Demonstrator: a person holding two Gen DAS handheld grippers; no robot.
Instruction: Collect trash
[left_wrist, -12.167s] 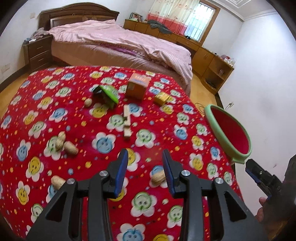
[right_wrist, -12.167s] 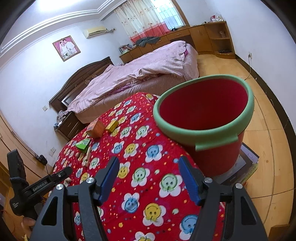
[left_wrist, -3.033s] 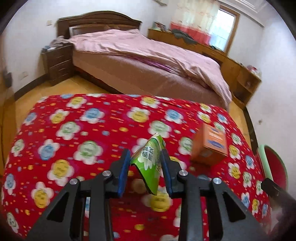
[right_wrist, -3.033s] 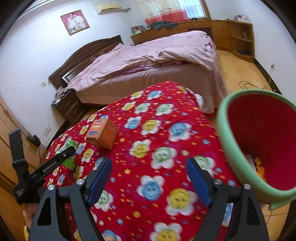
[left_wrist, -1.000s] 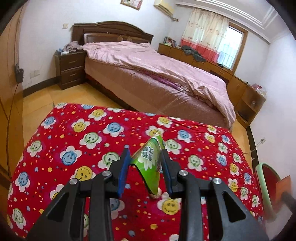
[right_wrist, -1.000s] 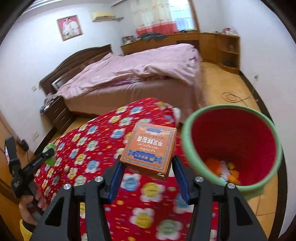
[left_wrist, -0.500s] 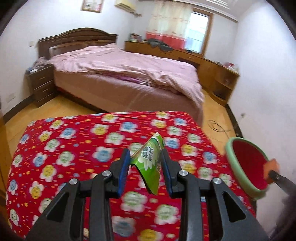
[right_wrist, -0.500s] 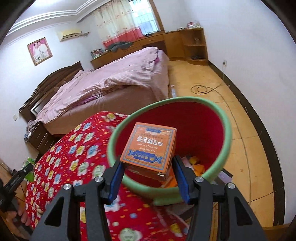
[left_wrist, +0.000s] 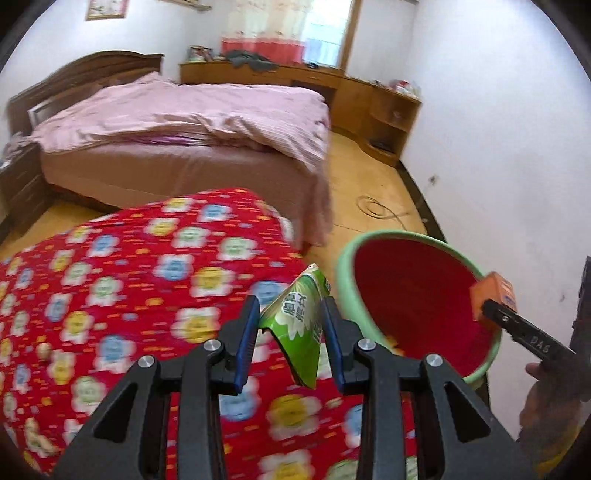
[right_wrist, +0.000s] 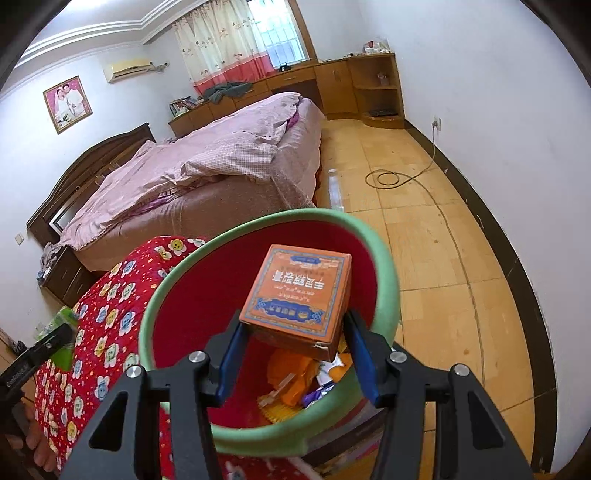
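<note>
My left gripper (left_wrist: 291, 334) is shut on a crumpled green snack wrapper (left_wrist: 301, 326), held above the red flowered tablecloth (left_wrist: 122, 288) just left of the bin. The red bin with a green rim (left_wrist: 417, 295) stands off the table's right edge. My right gripper (right_wrist: 295, 349) is shut on an orange carton (right_wrist: 299, 295) and holds it over the bin's mouth (right_wrist: 207, 295). Orange scraps and wrappers (right_wrist: 295, 376) lie at the bin's bottom. In the left wrist view the carton (left_wrist: 493, 295) shows at the bin's far right rim. The green wrapper (right_wrist: 62, 321) shows at the left of the right wrist view.
A bed with a pink cover (left_wrist: 192, 122) stands beyond the table. Wooden cabinets (right_wrist: 332, 85) line the far wall. A cable (right_wrist: 388, 177) coils on the wooden floor to the right of the bin. A person's hand (left_wrist: 543, 398) holds the right gripper.
The left gripper has swung right with the wrapper, and the bin is now close beside it. The right gripper has carried the carton from over the table to above the bin's opening.
</note>
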